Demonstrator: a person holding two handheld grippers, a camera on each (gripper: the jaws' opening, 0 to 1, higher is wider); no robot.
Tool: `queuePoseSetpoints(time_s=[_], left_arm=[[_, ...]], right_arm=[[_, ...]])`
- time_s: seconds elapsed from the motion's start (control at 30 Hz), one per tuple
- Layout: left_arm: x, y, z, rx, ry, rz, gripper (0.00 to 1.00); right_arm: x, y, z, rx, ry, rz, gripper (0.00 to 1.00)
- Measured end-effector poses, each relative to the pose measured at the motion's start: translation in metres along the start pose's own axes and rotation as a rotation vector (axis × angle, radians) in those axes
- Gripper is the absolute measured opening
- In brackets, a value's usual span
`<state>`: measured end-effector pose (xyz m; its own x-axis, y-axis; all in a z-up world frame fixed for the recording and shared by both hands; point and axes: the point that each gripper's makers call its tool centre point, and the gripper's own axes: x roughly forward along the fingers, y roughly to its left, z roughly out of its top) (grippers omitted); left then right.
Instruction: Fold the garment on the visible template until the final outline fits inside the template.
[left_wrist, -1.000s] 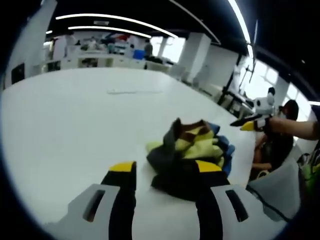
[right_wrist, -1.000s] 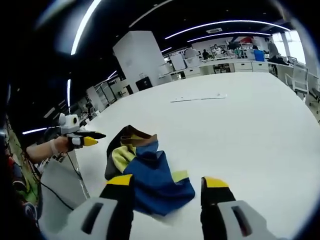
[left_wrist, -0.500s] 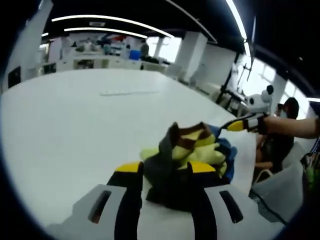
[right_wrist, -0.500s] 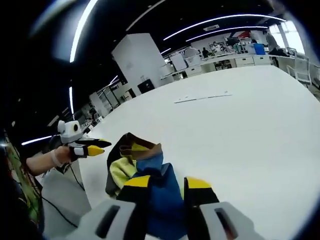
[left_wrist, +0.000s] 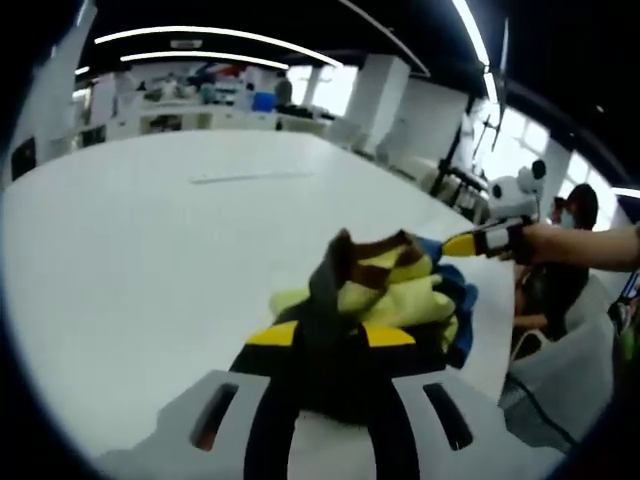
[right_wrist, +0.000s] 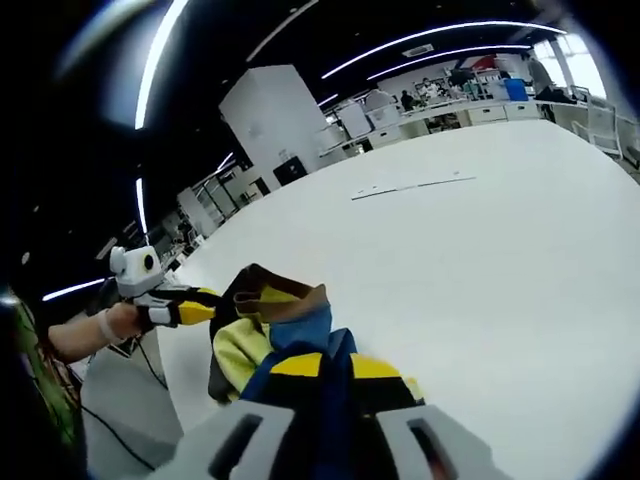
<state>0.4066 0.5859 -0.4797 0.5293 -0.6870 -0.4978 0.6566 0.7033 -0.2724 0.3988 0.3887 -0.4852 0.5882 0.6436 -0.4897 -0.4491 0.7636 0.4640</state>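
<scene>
A crumpled garment (left_wrist: 392, 288) of yellow, blue, brown and dark patches lies bunched near the edge of the white table (left_wrist: 130, 260). My left gripper (left_wrist: 331, 335) has its yellow-tipped jaws drawn in on the dark near fold. Its tip also reaches the garment's left side (right_wrist: 190, 308) in the right gripper view. My right gripper (right_wrist: 335, 365) is shut on the blue fold of the garment (right_wrist: 240, 350). That same gripper (left_wrist: 465, 243) comes in from the right in the left gripper view, touching the cloth.
A thin pale strip (left_wrist: 250, 177) lies far out on the table (right_wrist: 520, 260), also visible as a strip (right_wrist: 410, 187) in the right gripper view. A grey chair (left_wrist: 560, 375) and a seated person (left_wrist: 560, 270) are beyond the table edge. Desks and white pillars stand behind.
Both pairs of jaws have closed in from wide open onto the garment, the right one more tightly. Both grippers have moved forward into the bunched cloth.
</scene>
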Motion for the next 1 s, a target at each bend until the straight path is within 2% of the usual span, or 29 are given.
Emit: queuePoseSetpoints(time_s=[0.2, 0.3, 0.47, 0.7, 0.87, 1.0], left_arm=[[0.004, 0.002, -0.004, -0.008, 0.009, 0.005, 0.12], [0.004, 0.003, -0.004, -0.023, 0.005, 0.005, 0.00], [0.004, 0.005, -0.005, -0.062, -0.005, 0.009, 0.00], [-0.003, 0.006, 0.004, -0.074, -0.039, 0.017, 0.00], [-0.014, 0.008, 0.011, -0.058, -0.058, 0.030, 0.00], [-0.025, 0.008, 0.022, -0.066, -0.089, 0.034, 0.00]], right_arm=[[0.002, 0.001, 0.000, 0.002, -0.002, -0.002, 0.00], [0.001, 0.001, 0.000, 0.006, -0.004, -0.004, 0.00], [-0.001, 0.002, 0.000, 0.009, -0.008, -0.010, 0.00], [-0.007, 0.005, 0.005, 0.022, -0.022, -0.004, 0.00], [-0.016, 0.008, 0.015, 0.036, -0.055, 0.000, 0.00], [-0.027, 0.018, 0.030, 0.045, -0.093, 0.023, 0.00]])
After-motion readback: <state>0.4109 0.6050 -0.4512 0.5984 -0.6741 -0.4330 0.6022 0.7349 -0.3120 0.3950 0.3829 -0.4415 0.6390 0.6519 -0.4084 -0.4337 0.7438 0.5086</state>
